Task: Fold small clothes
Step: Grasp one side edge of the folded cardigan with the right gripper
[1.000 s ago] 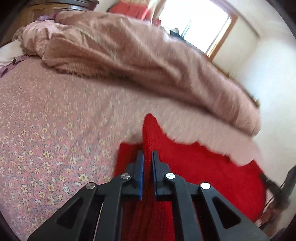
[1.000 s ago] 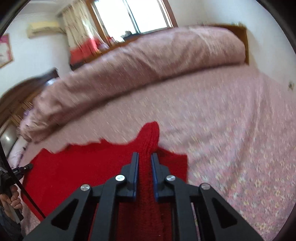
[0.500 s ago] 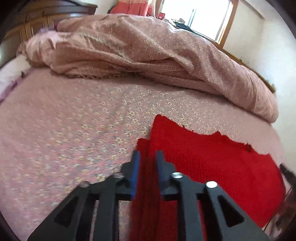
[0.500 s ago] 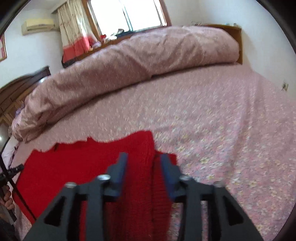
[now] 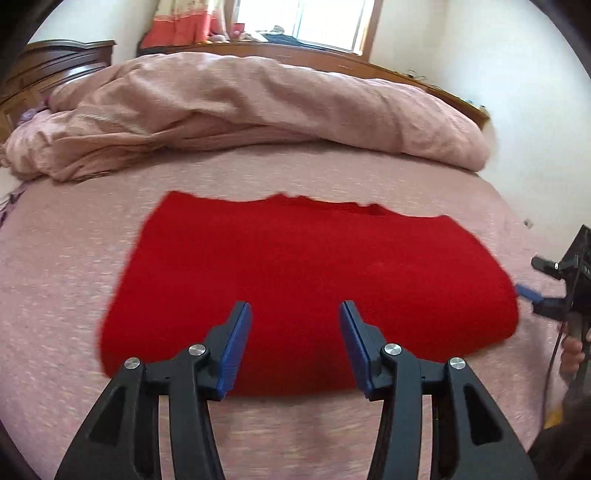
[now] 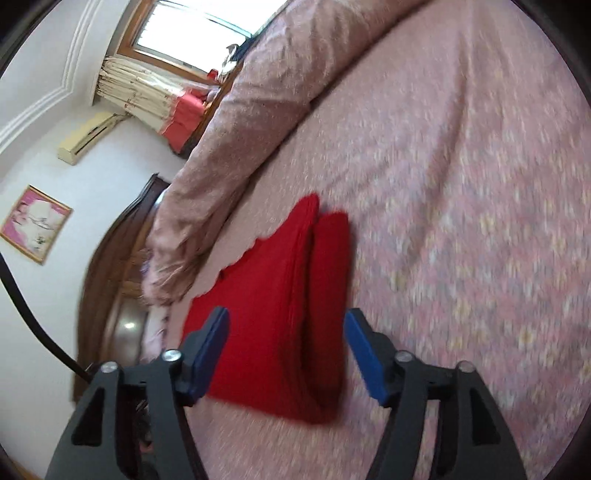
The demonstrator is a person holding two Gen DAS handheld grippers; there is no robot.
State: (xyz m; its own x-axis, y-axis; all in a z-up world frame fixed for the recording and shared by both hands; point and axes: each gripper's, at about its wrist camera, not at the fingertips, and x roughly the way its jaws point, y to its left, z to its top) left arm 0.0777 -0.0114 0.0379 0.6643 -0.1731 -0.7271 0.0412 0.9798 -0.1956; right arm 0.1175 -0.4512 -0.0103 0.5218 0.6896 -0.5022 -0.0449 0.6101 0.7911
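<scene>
A red knitted garment [image 5: 306, 280] lies folded flat on the pink floral bed sheet [image 5: 55, 295]. My left gripper [image 5: 295, 317] is open and empty, its blue pads just above the garment's near edge. In the right wrist view the garment [image 6: 280, 310] shows its folded layers stacked at the right-hand edge. My right gripper [image 6: 286, 323] is open and empty, held over the garment's near end. The right gripper also shows at the right edge of the left wrist view [image 5: 554, 291].
A bunched pink duvet [image 5: 258, 110] lies along the far side of the bed. A dark wooden headboard [image 5: 55, 70] stands at the left, a window [image 5: 306, 22] behind. In the right wrist view a black cable [image 6: 29, 321] hangs at the left.
Both grippers were shut on the garment's corners a second ago. They have opened, let it go and drawn back. The garment now lies folded on the bed.
</scene>
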